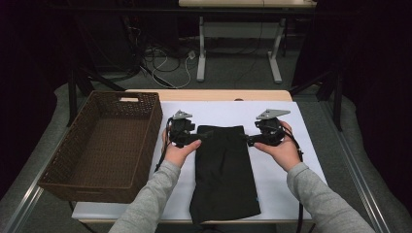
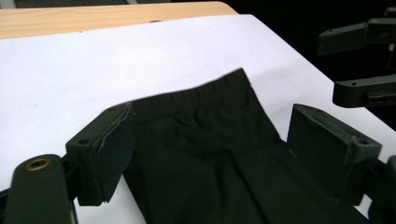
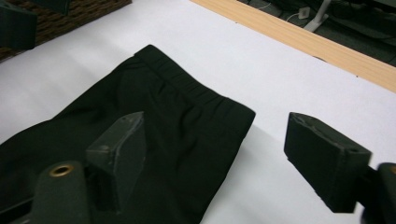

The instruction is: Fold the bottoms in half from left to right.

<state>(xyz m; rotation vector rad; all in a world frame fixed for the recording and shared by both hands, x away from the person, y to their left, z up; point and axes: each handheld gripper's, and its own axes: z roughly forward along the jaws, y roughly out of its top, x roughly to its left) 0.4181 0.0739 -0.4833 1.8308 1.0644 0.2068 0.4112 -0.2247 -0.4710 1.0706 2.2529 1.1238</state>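
Observation:
A folded black garment [image 1: 223, 170] with an elastic waistband lies lengthwise on the white sheet [image 1: 291, 160], waistband at the far end. My left gripper [image 1: 201, 137] is at the garment's far left corner. In the left gripper view its jaws [image 2: 210, 149] stand wide apart over the black cloth [image 2: 205, 116], and the pads do not press on it. My right gripper [image 1: 248, 141] is at the far right corner. In the right gripper view it [image 3: 219, 156] is open astride the garment's edge [image 3: 187, 116], one pad over cloth and one over white sheet.
A dark brown woven basket [image 1: 58, 160] with nothing in it stands at the table's left and shows at the upper left of the right gripper view [image 3: 84, 9]. The wooden table edge [image 1: 209, 94] runs along the far side. Behind it stand desk legs and floor cables.

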